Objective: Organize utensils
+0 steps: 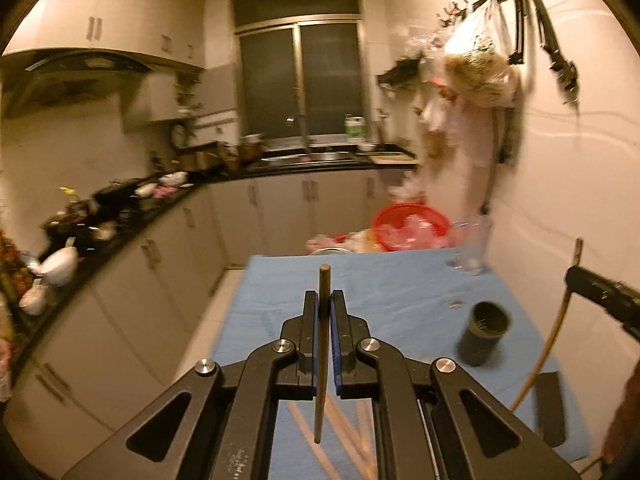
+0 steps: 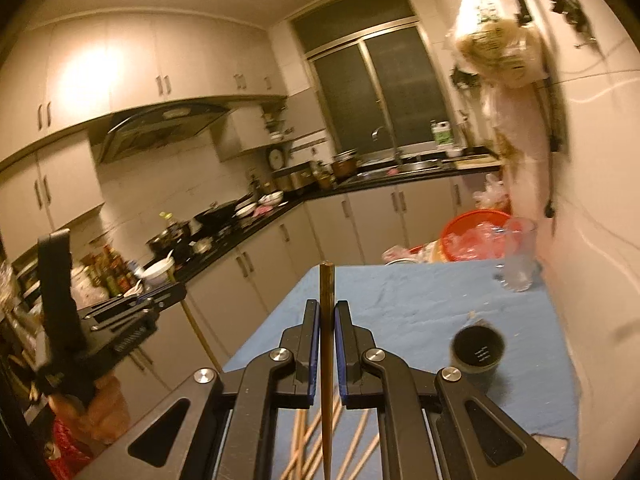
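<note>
Kitchen counters flank a blue-clothed table (image 1: 400, 280); each gripper, left (image 1: 325, 300) and right (image 2: 327, 308), clamps one chopstick.

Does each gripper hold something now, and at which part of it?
Yes. The left gripper clamps a chopstick near its thick end. The right gripper clamps another chopstick, also near its thick end.

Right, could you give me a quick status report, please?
Left gripper shut on a chopstick; right gripper likewise. Dark holder cup upright on blue cloth. Nothing in the way.
</note>
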### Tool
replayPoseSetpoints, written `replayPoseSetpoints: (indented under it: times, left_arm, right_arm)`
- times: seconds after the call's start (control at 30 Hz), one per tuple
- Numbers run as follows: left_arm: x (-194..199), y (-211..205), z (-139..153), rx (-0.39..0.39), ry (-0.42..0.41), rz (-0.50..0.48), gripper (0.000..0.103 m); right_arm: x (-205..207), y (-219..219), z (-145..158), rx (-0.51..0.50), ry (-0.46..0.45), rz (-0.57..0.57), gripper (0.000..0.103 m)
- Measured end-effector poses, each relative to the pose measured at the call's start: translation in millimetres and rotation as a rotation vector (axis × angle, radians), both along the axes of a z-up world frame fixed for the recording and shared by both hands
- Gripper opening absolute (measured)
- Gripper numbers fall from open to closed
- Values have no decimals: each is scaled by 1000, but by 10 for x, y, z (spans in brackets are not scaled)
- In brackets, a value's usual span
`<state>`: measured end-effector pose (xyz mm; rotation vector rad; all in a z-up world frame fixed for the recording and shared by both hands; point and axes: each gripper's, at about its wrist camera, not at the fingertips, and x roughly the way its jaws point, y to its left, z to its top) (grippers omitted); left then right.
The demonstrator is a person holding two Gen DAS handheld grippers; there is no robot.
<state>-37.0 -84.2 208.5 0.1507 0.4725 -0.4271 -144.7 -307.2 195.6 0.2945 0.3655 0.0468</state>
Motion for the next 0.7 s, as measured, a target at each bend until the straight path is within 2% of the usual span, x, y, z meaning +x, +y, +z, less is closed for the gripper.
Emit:
replayPoseSetpoints:
  times: [0.27, 0.47, 0.7]
  left_arm:
    - [329, -755, 138, -54, 80, -118, 6]
    - [455, -1241, 292, -87, 84, -171, 6]
    - [491, -1610, 422, -137, 98, -240, 6]
  right_arm:
    - [138, -688, 81, 39, -31, -149, 8]
    - [364, -1194, 86, 84, -38, -240, 8]
    - [553, -1670, 53, 136, -61, -351, 8]
